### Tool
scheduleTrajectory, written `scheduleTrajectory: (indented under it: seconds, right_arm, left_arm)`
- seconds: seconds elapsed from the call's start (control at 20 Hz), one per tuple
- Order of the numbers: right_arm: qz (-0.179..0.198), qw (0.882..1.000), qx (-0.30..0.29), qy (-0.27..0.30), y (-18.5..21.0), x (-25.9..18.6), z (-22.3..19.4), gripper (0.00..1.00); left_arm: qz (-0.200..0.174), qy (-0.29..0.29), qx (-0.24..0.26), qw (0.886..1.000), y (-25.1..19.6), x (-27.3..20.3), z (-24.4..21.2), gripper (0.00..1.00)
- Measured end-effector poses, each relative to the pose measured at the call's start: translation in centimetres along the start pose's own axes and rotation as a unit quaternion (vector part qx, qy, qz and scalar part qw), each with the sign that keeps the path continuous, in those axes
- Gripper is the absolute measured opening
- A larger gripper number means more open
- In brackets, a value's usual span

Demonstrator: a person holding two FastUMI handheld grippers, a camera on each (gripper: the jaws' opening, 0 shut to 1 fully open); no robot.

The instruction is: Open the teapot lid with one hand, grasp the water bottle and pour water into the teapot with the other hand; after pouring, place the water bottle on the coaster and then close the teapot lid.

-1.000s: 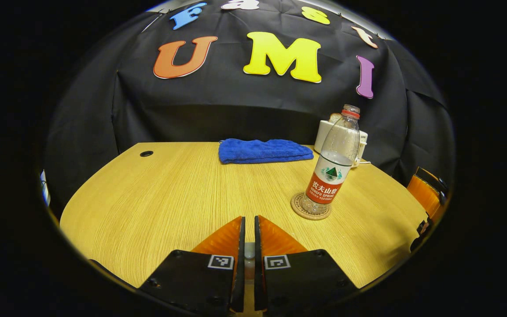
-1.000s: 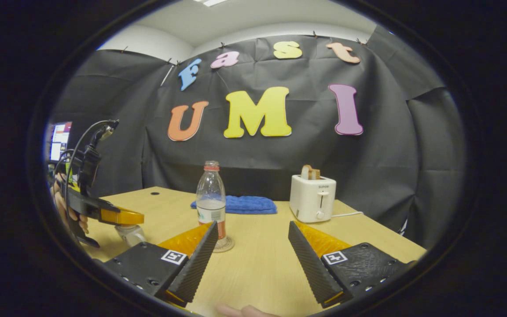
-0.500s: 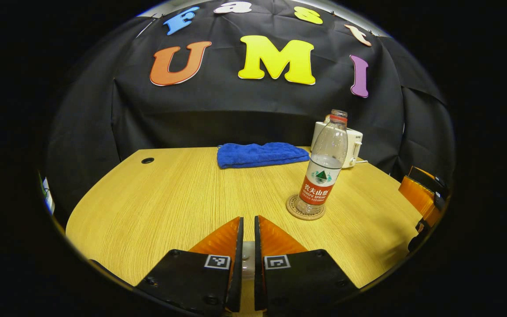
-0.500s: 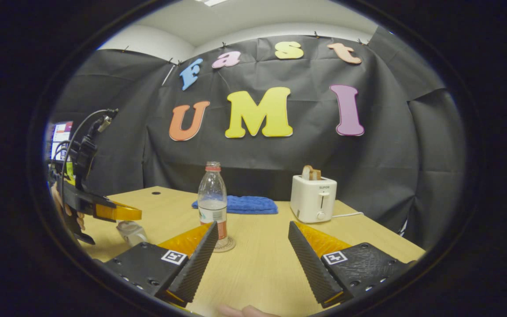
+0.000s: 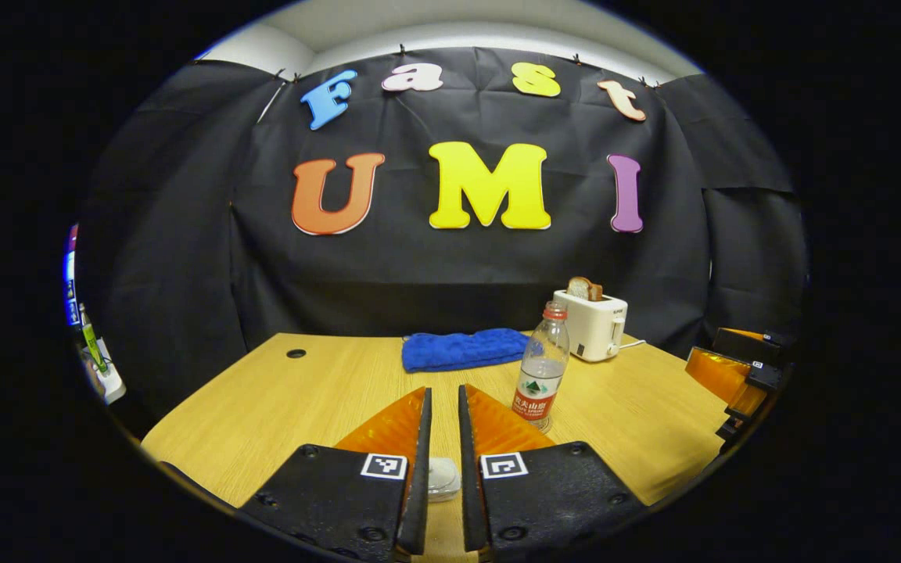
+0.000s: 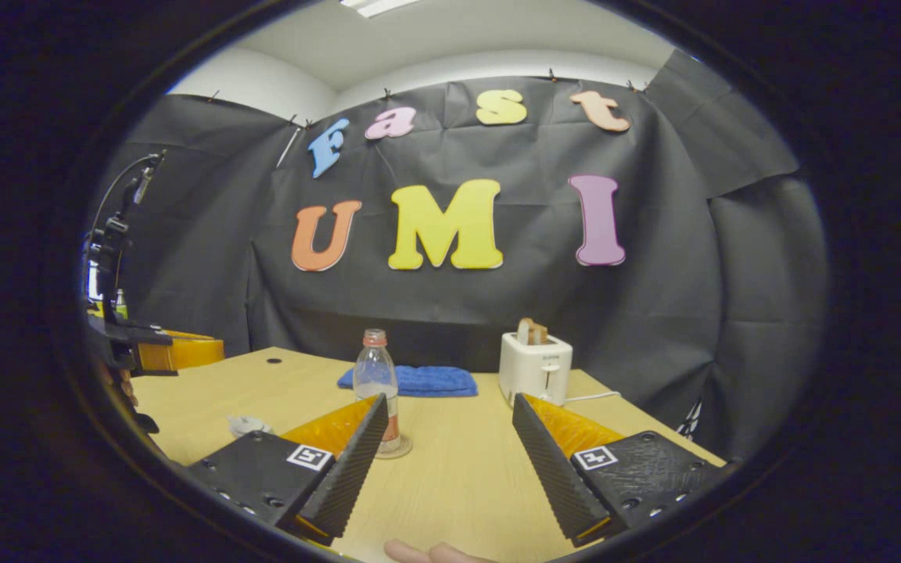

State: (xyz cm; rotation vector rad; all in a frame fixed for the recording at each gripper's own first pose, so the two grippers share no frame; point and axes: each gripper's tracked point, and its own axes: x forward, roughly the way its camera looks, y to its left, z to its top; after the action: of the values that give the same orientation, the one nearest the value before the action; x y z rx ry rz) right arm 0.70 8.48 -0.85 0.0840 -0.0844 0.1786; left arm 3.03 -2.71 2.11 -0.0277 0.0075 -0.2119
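bottle (image 6: 376, 385) upright on coaster (image 6: 398, 447); left gripper (image 5: 443, 426) fingers nearly together, right gripper (image 6: 450, 438) fingers wide apart.

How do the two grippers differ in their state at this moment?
In its own view, the left gripper has its fingers nearly together, with only a thin gap, whereas the right gripper has its fingers spread wide apart. The water bottle on its coaster stands just ahead of the right gripper, slightly to the left, but farther from the left one. Both hover above the wooden table and hold nothing.
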Motion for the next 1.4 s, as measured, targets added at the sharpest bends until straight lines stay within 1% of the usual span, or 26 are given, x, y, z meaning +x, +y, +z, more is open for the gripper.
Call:
scheduleTrajectory:
  seconds: [0.05,0.1,0.15,0.2,0.25,0.3,0.45,0.5,0.55,0.75,0.85,1.1,1.15,1.25,1.35,1.4]
  right_arm:
    - [-0.009,1.000,-0.004,-0.006,-0.4,-0.6,0.8,0.96]
    - [-0.017,1.000,-0.009,-0.011,-0.8,-1.2,1.5,0.94]
    - [-0.025,0.999,-0.014,-0.014,-1.2,-1.8,1.8,0.94]
    - [-0.030,0.999,-0.019,-0.018,-1.5,-2.4,2.4,0.94]
    - [-0.035,0.999,-0.022,-0.018,-1.8,-2.9,2.7,0.96]
    - [-0.040,0.999,-0.023,-0.020,-2.0,-3.4,3.1,0.94]
    - [-0.042,0.999,-0.023,-0.024,-2.1,-4.5,4.0,0.96]
    - [-0.043,0.998,-0.028,-0.021,-2.1,-4.7,3.7,0.95]
    - [-0.049,0.998,-0.034,-0.013,-2.3,-4.8,3.4,0.95]
    - [-0.048,0.998,-0.038,0.005,-2.0,-4.6,2.6,0.94]
    - [-0.048,0.998,-0.039,0.008,-2.0,-4.2,2.3,0.94]
    - [-0.056,0.998,-0.032,0.023,-2.9,-3.3,1.2,0.95]
    - [-0.058,0.997,-0.032,0.027,-3.1,-3.1,0.9,0.95]
    - [-0.061,0.997,-0.033,0.035,-3.3,-2.9,0.5,0.95]
    - [-0.064,0.997,-0.034,0.039,-3.5,-2.7,0.2,0.95]
    - [-0.064,0.997,-0.035,0.039,-3.5,-2.5,0.1,0.92]
  left_arm:
    - [0.003,-0.009,0.000,1.000,-0.1,-0.7,0.7,0.19]
    - [0.005,-0.018,0.003,1.000,-0.2,-1.2,1.3,0.30]
    - [0.007,-0.028,0.008,1.000,-0.3,-1.6,1.9,0.37]
    - [0.009,-0.033,0.013,0.999,-0.4,-2.0,2.2,0.36]
    - [0.009,-0.034,0.015,0.999,-0.4,-2.6,2.4,0.51]
    - [0.012,-0.040,0.018,0.999,-0.4,-3.1,2.8,0.54]
    - [0.022,-0.043,0.025,0.998,-0.2,-3.9,3.2,0.90]
    - [0.029,-0.043,0.028,0.998,0.1,-4.1,3.2,0.86]
    - [0.039,-0.042,0.031,0.998,0.5,-4.2,3.2,0.92]
    - [0.064,-0.036,0.037,0.997,1.3,-4.3,2.9,0.93]
    - [0.065,-0.042,0.035,0.996,1.5,-4.3,3.2,0.93]
    - [0.053,-0.044,0.034,0.997,1.2,-4.3,2.8,0.93]
    - [0.053,-0.044,0.037,0.997,1.1,-4.3,2.7,0.92]
    - [0.066,-0.052,0.043,0.995,1.8,-4.3,3.2,0.92]
    - [0.062,-0.052,0.047,0.996,1.3,-4.3,2.9,0.93]
    - [0.059,-0.052,0.049,0.996,1.1,-4.3,2.9,0.92]
